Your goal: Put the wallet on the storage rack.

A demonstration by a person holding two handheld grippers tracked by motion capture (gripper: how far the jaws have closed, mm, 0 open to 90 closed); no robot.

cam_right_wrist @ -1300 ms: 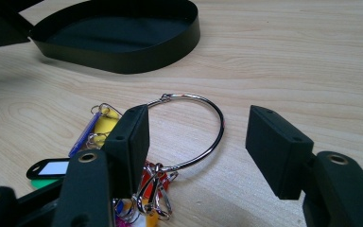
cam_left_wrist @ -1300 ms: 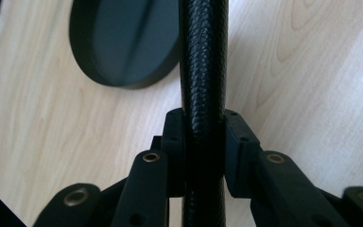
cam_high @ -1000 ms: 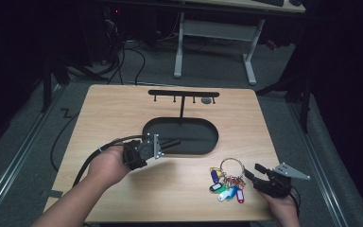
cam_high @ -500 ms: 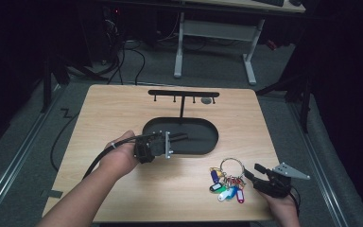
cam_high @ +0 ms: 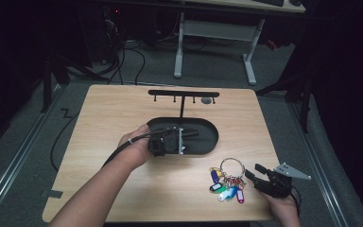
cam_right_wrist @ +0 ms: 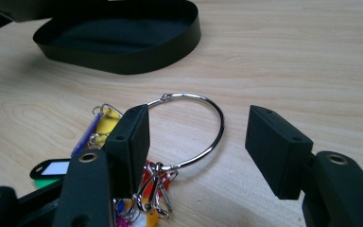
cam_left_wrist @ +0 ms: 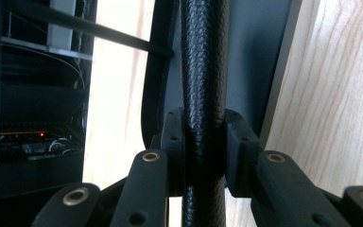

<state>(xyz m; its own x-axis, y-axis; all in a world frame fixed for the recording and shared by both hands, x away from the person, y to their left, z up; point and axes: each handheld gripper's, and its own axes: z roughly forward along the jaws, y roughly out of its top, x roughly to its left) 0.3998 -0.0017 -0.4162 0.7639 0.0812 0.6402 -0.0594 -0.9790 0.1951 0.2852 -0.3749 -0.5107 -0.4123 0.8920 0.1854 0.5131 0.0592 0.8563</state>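
writing: none readable; key tags [cam_high: 227,191] blank or too small to tell
left gripper [cam_left_wrist: 203,142]: clamped on a black textured bar [cam_left_wrist: 203,71], one pad on each side of it
left hand [cam_high: 134,146]: reaches in from the lower left, forearm slanted across the table [cam_high: 113,109], gripper over the near rim of the black oval tray [cam_high: 208,142]
stand [cam_high: 182,94]: black t-shaped rack with small hooks, beyond the left gripper, upright post rising from the tray
right gripper [cam_right_wrist: 196,142]: jaws apart, low over the table
right hand [cam_high: 281,205]: at the table's near right corner, gripper aimed left
key ring [cam_right_wrist: 203,123]: silver ring flat on the wood, its arc between the parted jaws, coloured tags bunched behind the left jaw
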